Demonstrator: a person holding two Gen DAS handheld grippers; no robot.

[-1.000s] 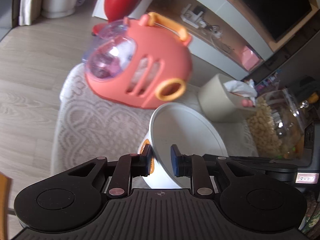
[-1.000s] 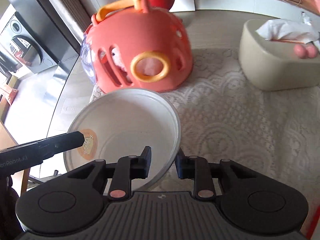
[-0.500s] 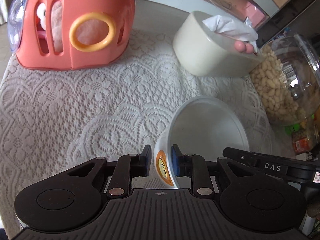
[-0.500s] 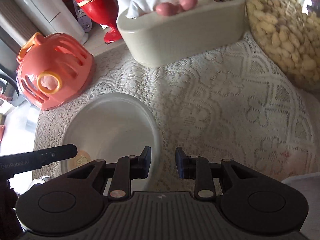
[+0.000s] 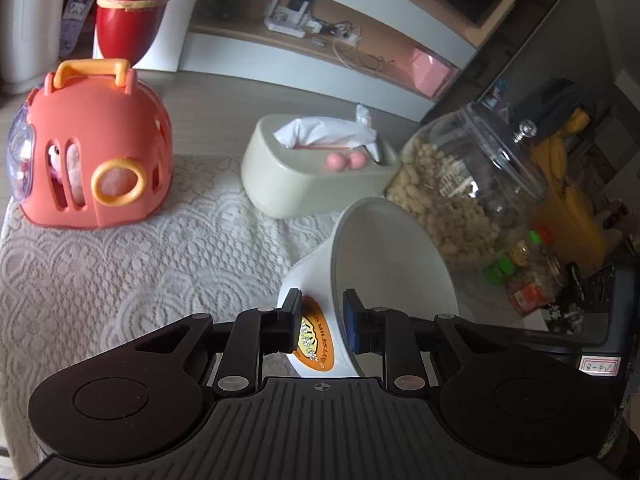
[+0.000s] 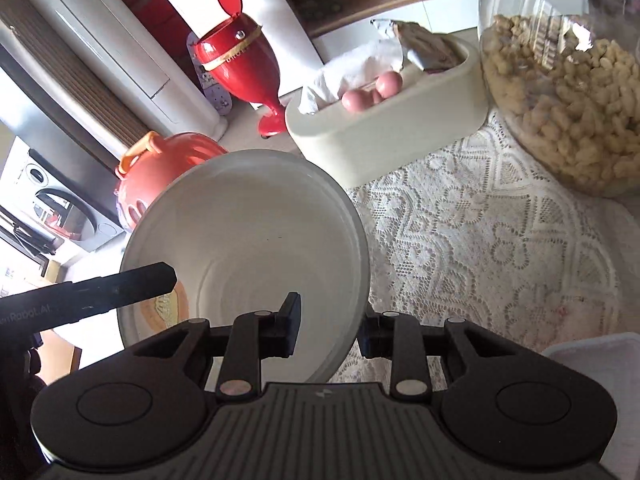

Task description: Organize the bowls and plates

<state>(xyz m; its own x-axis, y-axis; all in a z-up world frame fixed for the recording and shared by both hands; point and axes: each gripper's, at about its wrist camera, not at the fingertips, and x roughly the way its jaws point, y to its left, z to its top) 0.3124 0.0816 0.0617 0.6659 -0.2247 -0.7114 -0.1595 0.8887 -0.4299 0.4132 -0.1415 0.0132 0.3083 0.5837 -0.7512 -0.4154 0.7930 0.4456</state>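
Observation:
A white bowl (image 5: 384, 264) with an orange label is held tilted above the lace tablecloth (image 5: 140, 264). My left gripper (image 5: 322, 326) is shut on its rim, one finger outside on the label, one inside. In the right wrist view the same bowl (image 6: 256, 240) fills the centre. My right gripper (image 6: 328, 326) straddles the bowl's near rim, one finger inside, one outside, with a gap at the rim. The left gripper's finger (image 6: 120, 288) shows on the bowl's left rim.
An orange toy carrier (image 5: 92, 156) stands at the left. A cream tissue box (image 5: 312, 176) and a glass jar of puffed snacks (image 5: 460, 196) stand behind. A red goblet-shaped bin (image 6: 240, 64) is on the floor. A white container edge (image 6: 592, 352) is at lower right.
The bowl has been lifted and tilted up on its side in my left gripper. My right gripper has widened and now straddles the bowl's rim.

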